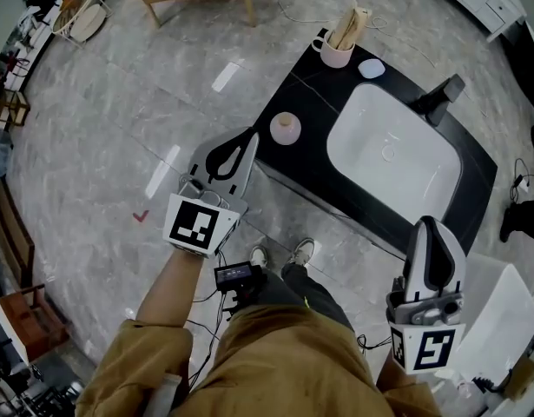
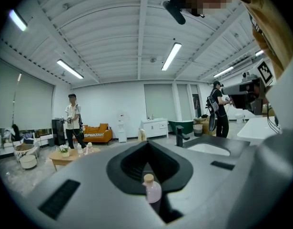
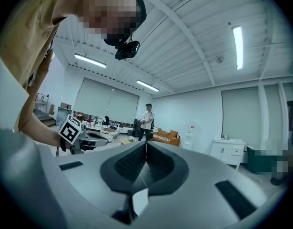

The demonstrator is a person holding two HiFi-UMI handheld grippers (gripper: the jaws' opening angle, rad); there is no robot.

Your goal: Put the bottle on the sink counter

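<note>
Head view: at centre left, the left tool [image 1: 249, 139] has its jaws pressed together on nothing. Its tip is just beside the pink bottle [image 1: 285, 129] and, as far as this angle shows, not touching it. The bottle stands upright on the left corner of the black desk [image 1: 310, 174], left of the white basin [image 1: 392, 150]. At lower right, the right tool [image 1: 428, 228] is likewise closed and empty, below the desk's lower edge in the frame.
</note>
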